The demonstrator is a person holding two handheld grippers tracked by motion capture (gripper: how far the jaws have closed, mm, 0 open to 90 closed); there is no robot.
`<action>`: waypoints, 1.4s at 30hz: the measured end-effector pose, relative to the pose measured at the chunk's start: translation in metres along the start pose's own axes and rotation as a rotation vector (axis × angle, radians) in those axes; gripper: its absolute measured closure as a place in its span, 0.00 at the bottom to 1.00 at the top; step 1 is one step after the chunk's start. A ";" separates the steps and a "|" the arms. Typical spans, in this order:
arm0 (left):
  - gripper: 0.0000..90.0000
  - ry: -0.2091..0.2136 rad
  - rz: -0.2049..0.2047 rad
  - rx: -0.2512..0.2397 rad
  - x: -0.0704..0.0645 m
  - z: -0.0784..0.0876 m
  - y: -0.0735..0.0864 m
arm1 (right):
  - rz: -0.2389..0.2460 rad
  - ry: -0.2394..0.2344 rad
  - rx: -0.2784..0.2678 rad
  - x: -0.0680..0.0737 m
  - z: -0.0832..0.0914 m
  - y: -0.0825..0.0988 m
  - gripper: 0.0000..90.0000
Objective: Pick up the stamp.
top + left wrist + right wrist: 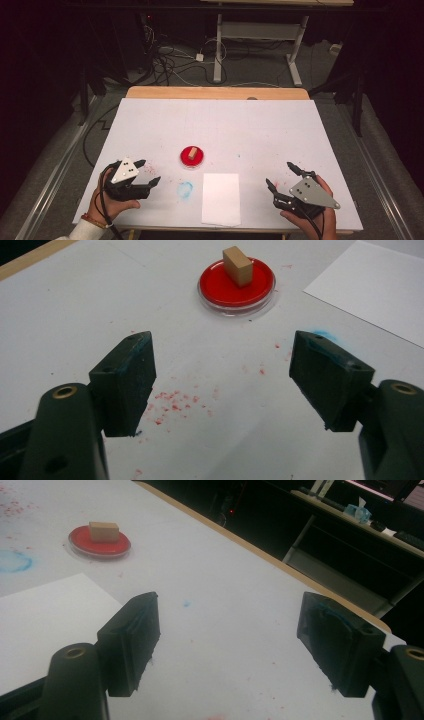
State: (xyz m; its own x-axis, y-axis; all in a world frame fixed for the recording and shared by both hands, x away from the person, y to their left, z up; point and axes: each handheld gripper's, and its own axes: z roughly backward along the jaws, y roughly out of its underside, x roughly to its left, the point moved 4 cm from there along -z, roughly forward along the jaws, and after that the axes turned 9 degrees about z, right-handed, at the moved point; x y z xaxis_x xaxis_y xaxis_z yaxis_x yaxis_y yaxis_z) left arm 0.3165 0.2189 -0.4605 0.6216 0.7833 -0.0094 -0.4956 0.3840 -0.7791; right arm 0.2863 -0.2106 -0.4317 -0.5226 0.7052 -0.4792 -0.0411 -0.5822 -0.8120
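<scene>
Wooden block (192,153) sitting on the red lid (192,158), dead centre of the high view, mid-tabletop (260,125). Left gripper (150,172) parked lower left, fingers (125,382) spread wide, holding nothing. Right gripper (282,176) lower right, fingers (132,632) also wide apart and empty. Sheet of paper (221,198) lying flat between the two, near the bottom edge. From the left gripper view, block straight ahead at top centre, long axis running away and slightly toward the upper left. From the right gripper view, way off in the upper left corner, well apart. Looks like the left one's noticeably nearer and already lined up, so probably its grab. Red and blue smudges (185,189) all over the tabletop, no obstacle.
</scene>
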 end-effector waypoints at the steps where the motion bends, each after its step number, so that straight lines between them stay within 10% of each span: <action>1: 0.28 0.005 0.003 0.001 0.000 0.000 -0.001 | 0.003 -0.004 0.000 0.000 -0.001 0.000 0.28; 42: 0.28 0.040 -0.073 0.050 -0.016 -0.041 -0.052 | 0.053 0.015 0.037 0.001 -0.009 0.003 0.29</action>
State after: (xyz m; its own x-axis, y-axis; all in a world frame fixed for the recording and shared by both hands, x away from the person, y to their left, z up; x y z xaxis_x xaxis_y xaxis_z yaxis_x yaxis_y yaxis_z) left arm 0.3575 0.1661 -0.4455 0.6803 0.7327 0.0205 -0.4772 0.4639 -0.7464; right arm 0.2930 -0.2080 -0.4372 -0.5118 0.6791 -0.5262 -0.0459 -0.6332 -0.7726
